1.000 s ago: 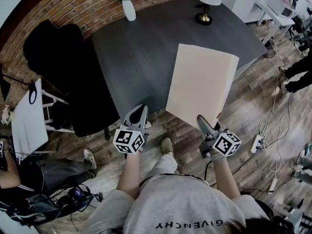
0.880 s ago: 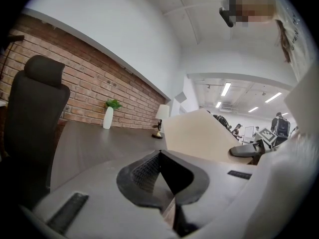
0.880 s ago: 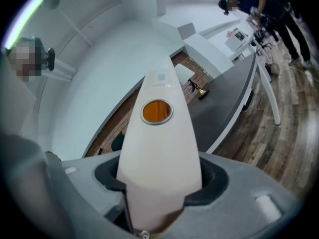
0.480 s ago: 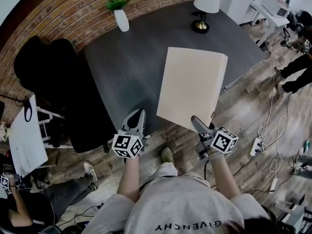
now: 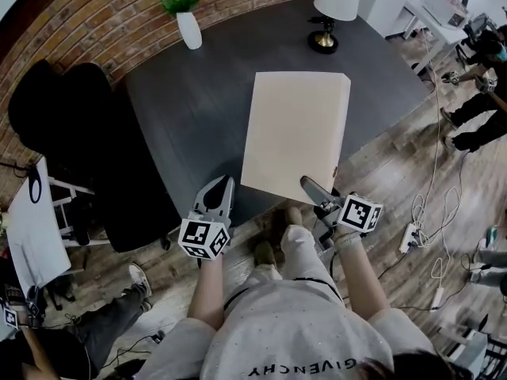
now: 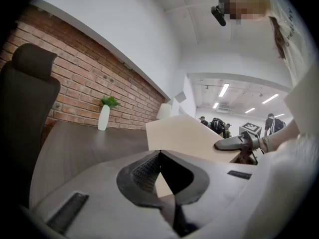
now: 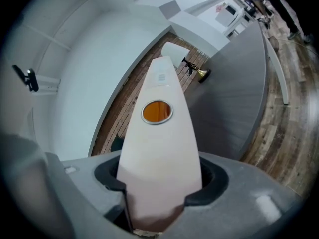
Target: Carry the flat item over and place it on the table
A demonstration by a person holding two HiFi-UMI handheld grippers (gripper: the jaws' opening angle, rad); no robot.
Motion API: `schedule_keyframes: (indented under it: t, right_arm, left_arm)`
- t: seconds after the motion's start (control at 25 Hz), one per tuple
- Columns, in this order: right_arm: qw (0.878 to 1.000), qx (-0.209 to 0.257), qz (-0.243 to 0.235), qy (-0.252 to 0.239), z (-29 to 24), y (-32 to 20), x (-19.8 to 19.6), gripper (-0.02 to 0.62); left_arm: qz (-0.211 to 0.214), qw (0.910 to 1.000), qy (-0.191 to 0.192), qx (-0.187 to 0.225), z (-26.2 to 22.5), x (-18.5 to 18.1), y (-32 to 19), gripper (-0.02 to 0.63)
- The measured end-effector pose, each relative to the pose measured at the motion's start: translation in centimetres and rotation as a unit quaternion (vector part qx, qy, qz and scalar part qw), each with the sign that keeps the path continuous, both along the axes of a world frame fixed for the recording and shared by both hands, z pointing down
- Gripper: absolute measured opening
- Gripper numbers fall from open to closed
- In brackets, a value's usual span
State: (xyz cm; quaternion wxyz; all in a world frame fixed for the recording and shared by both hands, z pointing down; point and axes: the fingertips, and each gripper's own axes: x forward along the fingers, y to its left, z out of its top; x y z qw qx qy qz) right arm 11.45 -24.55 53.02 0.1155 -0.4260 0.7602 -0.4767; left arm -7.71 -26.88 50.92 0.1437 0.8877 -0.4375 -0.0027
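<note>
Office, seen from above: a flat board [image 5: 295, 133] hangs over the near right part of a table [image 5: 198, 109], its near edge past the table's near edge. The right gripper [image 5: 305, 184] sits at the board's near right corner, and the left gripper [image 5: 224, 184] is just left of the board's near edge. A potted plant [image 5: 184, 14] stands on the table's far left corner and a lamp [image 5: 333, 6] on its far right. An office chair [image 5: 63, 125] stands left of the table, before a brick wall [image 5: 119, 22]. A power strip [image 5: 410, 236] lies on the floor [image 5: 396, 172] to the right.
</note>
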Motion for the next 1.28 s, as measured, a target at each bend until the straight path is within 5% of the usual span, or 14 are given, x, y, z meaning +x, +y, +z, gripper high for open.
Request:
schedule_keyframes:
  t: [0.48, 1.28]
  right_arm:
    - [0.995, -0.094, -0.020, -0.040, 1.4, -7.6, 0.5, 0.288]
    - [0.984, -0.153, -0.045, -0.083, 3.8, -15.6, 1.6, 0.296]
  left_arm:
    - [-0.044, 0.9989, -0.007, 0.011, -1.6, 0.6, -7.5, -0.003]
    - [-0.060, 0.9982, 0.004, 0.006, -1.0, 2.1, -14.4, -0.003]
